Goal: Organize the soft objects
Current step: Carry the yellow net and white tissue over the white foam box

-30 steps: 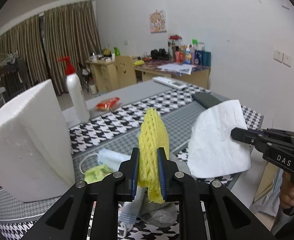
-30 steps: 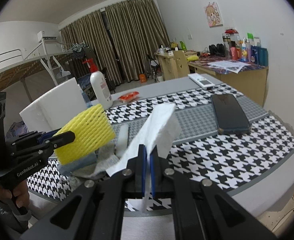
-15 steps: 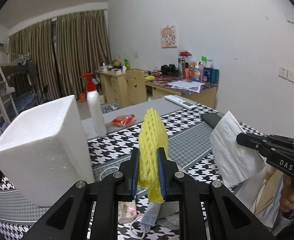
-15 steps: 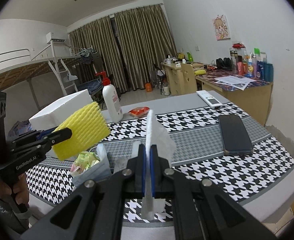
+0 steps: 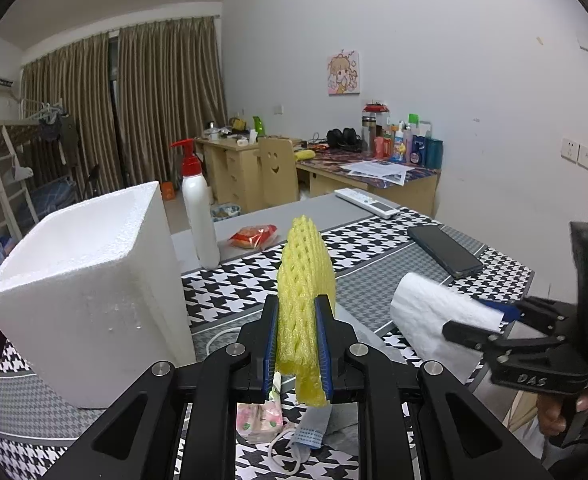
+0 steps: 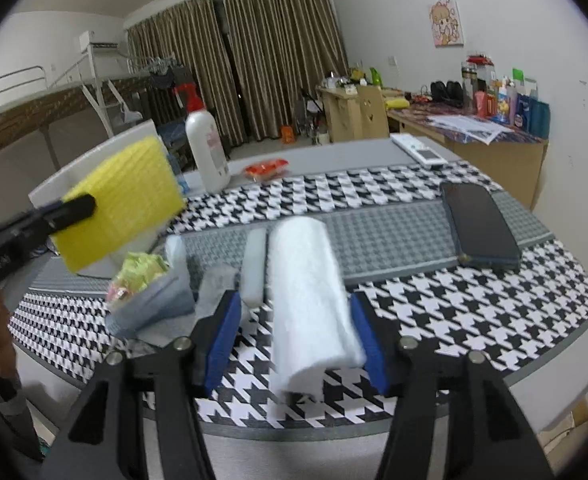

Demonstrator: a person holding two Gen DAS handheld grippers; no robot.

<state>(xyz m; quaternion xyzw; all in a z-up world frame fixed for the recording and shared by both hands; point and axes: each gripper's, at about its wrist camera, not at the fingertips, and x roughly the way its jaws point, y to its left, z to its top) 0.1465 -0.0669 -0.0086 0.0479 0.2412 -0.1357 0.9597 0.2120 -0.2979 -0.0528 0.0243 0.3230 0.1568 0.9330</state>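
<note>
My left gripper (image 5: pixel 296 344) is shut on a yellow foam net sleeve (image 5: pixel 304 280) and holds it upright above the table, right of the white foam box (image 5: pixel 86 292). The sleeve also shows in the right wrist view (image 6: pixel 122 200). My right gripper (image 6: pixel 296 340) is open, its blue pads wide apart. A white paper towel (image 6: pixel 310 292) hangs blurred between them, touching the right pad at most. In the left wrist view the towel (image 5: pixel 430 320) droops from the right gripper (image 5: pixel 494 320). A face mask (image 5: pixel 310 428), a tissue pack (image 5: pixel 260 420) and a white foam strip (image 6: pixel 253 268) lie on the table below.
A houndstooth cloth (image 6: pixel 474 308) covers the table. On it stand a white pump bottle (image 5: pixel 200 216), a red snack packet (image 5: pixel 254 236), a dark phone (image 6: pixel 480 224) and a remote (image 5: pixel 368 202). The table's near edge (image 6: pixel 374 428) lies just beyond my right gripper. Desks stand behind.
My right gripper has opened; the paper towel it pinched now sits loose and blurred between its pads. Both grippers have risen. The left still holds the yellow sleeve.
</note>
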